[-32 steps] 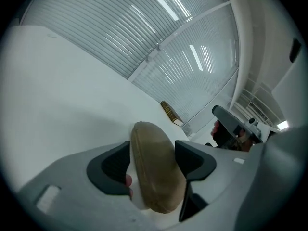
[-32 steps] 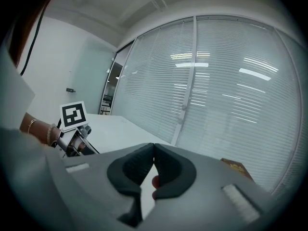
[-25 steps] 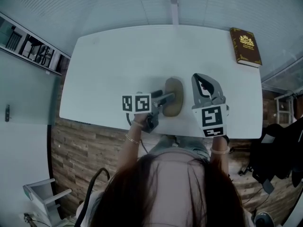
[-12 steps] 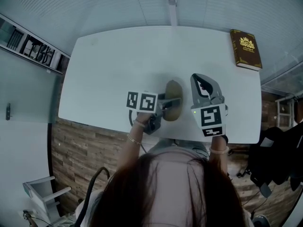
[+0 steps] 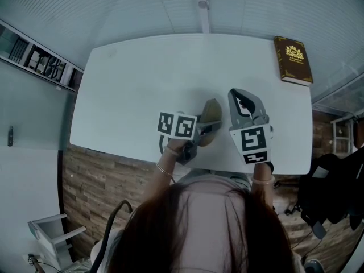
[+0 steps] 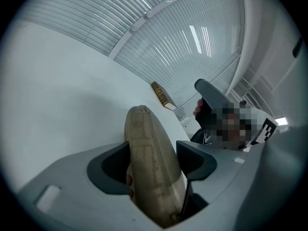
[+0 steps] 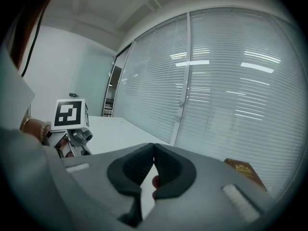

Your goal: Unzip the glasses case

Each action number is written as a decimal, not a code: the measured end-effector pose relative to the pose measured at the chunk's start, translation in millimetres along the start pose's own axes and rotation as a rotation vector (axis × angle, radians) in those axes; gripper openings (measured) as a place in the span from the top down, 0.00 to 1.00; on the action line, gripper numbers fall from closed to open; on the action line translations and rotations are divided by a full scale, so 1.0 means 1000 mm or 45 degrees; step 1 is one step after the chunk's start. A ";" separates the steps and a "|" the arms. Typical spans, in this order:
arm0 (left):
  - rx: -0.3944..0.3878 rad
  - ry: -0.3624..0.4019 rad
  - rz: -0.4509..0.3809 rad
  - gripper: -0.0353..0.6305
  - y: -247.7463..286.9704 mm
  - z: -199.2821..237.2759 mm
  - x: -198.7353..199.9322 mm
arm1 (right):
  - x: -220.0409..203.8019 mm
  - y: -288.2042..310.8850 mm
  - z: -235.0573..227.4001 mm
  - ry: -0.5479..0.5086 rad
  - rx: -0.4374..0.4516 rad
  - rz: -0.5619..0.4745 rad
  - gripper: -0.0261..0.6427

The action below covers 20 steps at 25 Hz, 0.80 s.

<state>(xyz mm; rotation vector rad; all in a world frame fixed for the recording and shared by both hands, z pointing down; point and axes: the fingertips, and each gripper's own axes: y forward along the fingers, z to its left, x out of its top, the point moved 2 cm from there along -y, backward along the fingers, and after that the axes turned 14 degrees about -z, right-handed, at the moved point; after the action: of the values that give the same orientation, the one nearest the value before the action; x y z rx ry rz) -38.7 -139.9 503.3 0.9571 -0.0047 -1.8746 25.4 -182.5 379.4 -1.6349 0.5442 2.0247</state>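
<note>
My left gripper (image 6: 154,159) is pinching the glasses case (image 6: 144,129): both dark pads sit against its sides, and the jaws have just been closing in on it from a wider spread. They stand wide because the case fills the gap. The tan case is up on its long edge between the pads, with a narrow ridged side facing up. Its rounded far end sticks out past the jaw tips, and its near end is buried deep in the gripper throat. From the head view the case lies near the middle of the counter (image 5: 142,67), close to the near edge, its far end leaning a bit to the right. My left hand (image 5: 176,148) is wrapped on the handle just behind the marker cube (image 5: 178,124), a thin bracelet (image 5: 161,168) on that wrist. My right gripper (image 7: 154,150) is pressed together, pad tips meeting, with nothing held. It hovers just right of the case, apart from it, pointing toward the far side. Its own view catches the left gripper's cube at left over the bare counter. A brown book (image 5: 293,60) with a gold emblem lies flat at the far right corner, well apart from both grippers. Slatted blinds (image 5: 170,4) run along the far side, and a shelf (image 5: 40,61) sits off to the left.
</note>
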 end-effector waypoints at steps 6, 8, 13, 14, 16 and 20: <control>-0.021 -0.001 -0.014 0.50 -0.003 0.000 0.001 | 0.002 0.001 0.000 0.027 0.030 -0.011 0.96; -0.021 0.025 -0.025 0.50 -0.004 0.001 0.003 | 0.001 0.001 0.000 0.033 0.040 -0.009 0.96; -0.062 0.089 -0.069 0.50 -0.008 0.000 0.017 | 0.002 0.004 -0.003 0.071 0.063 -0.038 0.96; -0.071 0.100 -0.075 0.50 -0.009 0.000 0.020 | 0.003 0.005 -0.003 0.080 0.070 -0.048 0.96; -0.084 0.133 -0.086 0.50 -0.010 -0.002 0.026 | 0.004 0.006 -0.004 0.094 0.087 -0.064 0.96; -0.096 0.253 -0.126 0.50 -0.015 -0.009 0.042 | 0.012 0.005 -0.005 0.130 0.108 -0.140 0.96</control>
<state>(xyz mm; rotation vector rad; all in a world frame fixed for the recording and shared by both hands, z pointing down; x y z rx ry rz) -53.1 -161.5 465.8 1.1043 0.2349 -1.8474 23.6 -188.1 366.4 -1.6864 0.5559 1.8231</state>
